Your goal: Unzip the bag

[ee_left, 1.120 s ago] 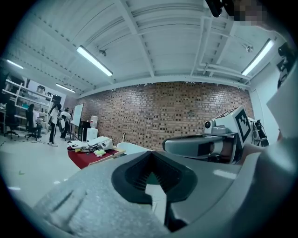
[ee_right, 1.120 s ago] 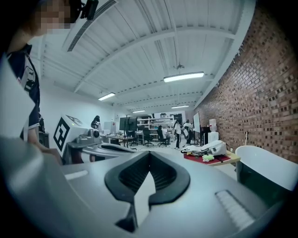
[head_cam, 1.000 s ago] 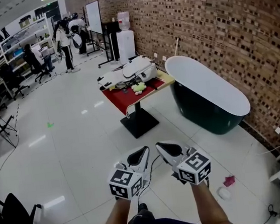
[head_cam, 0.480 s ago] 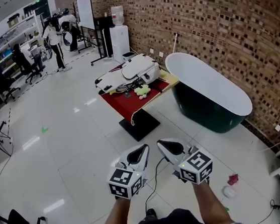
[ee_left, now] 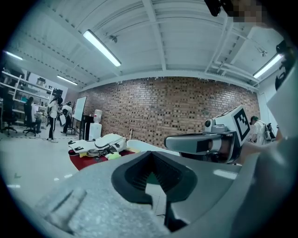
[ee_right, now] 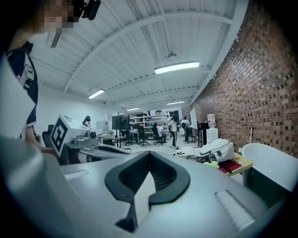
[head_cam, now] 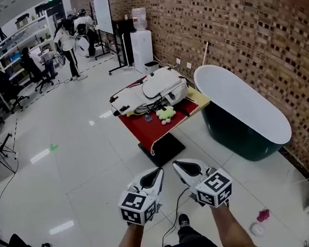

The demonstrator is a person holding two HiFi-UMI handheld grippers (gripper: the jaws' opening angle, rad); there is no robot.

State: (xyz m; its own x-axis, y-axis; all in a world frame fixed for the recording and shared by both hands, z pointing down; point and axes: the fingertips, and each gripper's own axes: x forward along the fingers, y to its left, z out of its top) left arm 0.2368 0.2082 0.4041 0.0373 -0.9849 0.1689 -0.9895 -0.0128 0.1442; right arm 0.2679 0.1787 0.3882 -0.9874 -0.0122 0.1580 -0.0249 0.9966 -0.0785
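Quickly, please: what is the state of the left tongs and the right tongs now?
Left tongs: closed, holding nothing.
Right tongs: closed, holding nothing.

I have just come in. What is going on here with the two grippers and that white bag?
A person carries two grippers, low in front of the body. The left gripper and the right gripper both have their jaws together, with nothing between them. The white bag lies on the red table across the floor, beside a green toy, well out of reach. Unzipping has not yet begun.
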